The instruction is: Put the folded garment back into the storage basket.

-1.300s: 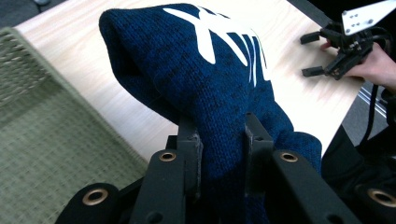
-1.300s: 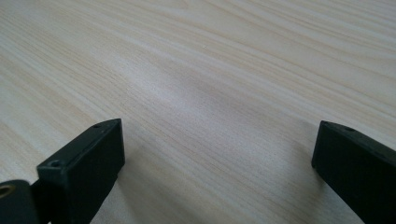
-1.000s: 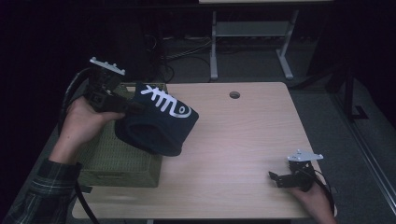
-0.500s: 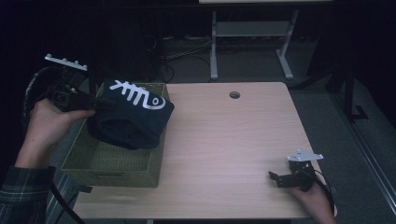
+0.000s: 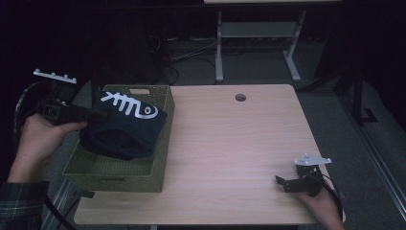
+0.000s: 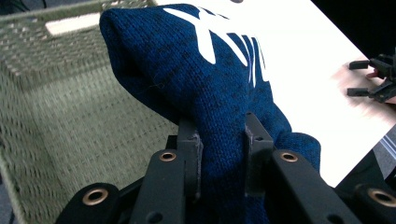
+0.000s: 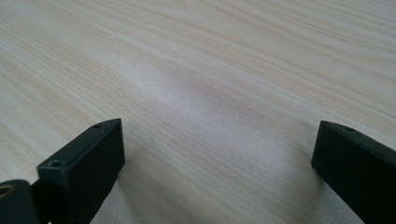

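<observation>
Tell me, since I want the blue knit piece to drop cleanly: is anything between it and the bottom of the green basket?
Nothing visible is. The blue knit piece, pinched in the left tool, hangs over the green basket, and the parts of the basket's inside that show hold nothing; the stretch under the cloth is hidden.

1. The dark blue knitted cloth (image 5: 125, 129) covers much of the inside of the green basket (image 5: 115, 173), so the basket's floor under it is hidden.
2. In the left gripper view, the cloth's near end is hidden between and behind the left gripper (image 6: 219, 140) jaws.
3. The person's left hand (image 5: 40, 139) hides the gripper's body.
4. In the right gripper view, the right gripper (image 7: 217, 158) jaws are cut off by the bottom and right edges.
5. The room beyond the table (image 5: 239, 143) is too dark to tell.
</observation>
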Tool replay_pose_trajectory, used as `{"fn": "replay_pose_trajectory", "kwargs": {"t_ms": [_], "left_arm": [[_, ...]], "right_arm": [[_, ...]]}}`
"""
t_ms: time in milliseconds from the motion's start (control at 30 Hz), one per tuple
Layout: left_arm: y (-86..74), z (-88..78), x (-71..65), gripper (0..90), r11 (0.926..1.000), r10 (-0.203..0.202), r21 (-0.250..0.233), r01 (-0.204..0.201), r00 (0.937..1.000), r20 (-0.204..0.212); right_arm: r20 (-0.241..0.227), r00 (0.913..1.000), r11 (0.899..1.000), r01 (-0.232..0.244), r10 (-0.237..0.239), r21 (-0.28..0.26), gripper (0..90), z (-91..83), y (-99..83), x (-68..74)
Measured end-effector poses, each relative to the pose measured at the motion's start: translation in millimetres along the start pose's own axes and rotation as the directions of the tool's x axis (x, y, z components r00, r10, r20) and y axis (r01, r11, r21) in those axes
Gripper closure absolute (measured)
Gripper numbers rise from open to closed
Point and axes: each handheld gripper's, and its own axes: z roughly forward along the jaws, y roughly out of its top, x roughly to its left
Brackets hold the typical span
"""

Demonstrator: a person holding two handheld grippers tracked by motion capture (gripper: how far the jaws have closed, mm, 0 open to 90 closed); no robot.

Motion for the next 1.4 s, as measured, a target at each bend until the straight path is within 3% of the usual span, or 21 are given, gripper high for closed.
{"fn": "replay_pose_trajectory", "kwargs": {"t_ms": [400, 833, 1133, 1400], "left_arm": [[-26.9, 9.8, 28.8, 73.9, 0.9962, -0.086, 0.012, 0.086, 0.9962, -0.015], [-46.0, 33.4, 39.5, 73.9, 0.9901, -0.138, 0.030, 0.137, 0.9904, 0.012], [-60.4, 61.6, 50.6, 73.9, 0.9827, -0.167, 0.086, 0.164, 0.9855, 0.031], [-67.3, 80.3, 66.5, 73.6, 0.9737, -0.180, 0.142, 0.178, 0.9837, -0.001]], "right_arm": [[-0.003, 1.0000, 1.000, 0.002, -0.002, -0.001, 2.2, 0.0, 0.0, -0.1], [-0.003, 1.0000, 1.000, 0.003, -0.003, 0.000, 2.3, -0.1, 0.0, -0.2], [-0.001, 1.0000, 1.000, 0.001, -0.001, 0.000, 2.2, 0.1, 0.0, -0.1], [-0.001, 1.0000, 1.000, 0.003, -0.003, 0.000, 2.3, 0.1, 0.0, -0.2]]}}
